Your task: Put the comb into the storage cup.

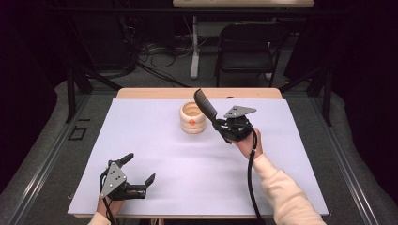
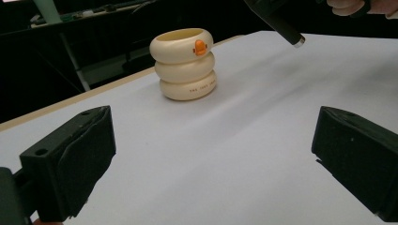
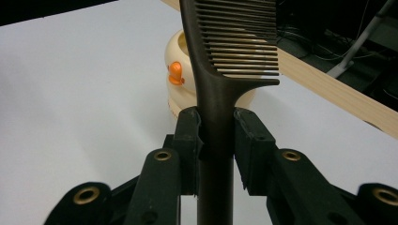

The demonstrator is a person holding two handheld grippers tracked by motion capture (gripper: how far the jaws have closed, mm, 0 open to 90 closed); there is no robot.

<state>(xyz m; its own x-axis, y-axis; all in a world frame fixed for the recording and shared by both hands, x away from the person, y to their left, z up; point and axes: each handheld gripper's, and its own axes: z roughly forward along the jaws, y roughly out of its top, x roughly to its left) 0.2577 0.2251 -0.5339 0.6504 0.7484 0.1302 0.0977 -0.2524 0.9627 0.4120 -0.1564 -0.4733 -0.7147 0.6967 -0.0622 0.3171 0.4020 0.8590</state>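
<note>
I had the left gripper (image 1: 136, 176) resting on the white sheet, jaws spread wide, nothing between them. Ahead and to its right stood the cream ringed holder (image 1: 193, 117). The right gripper (image 1: 219, 125) was clamped on the dark comb (image 1: 205, 106), just beside the holder. Comb judged light, stiff, smooth; handle is the sensible grip. Long axis ran straight out from the jaws, toothed end farthest, over the holder's rim.
</note>
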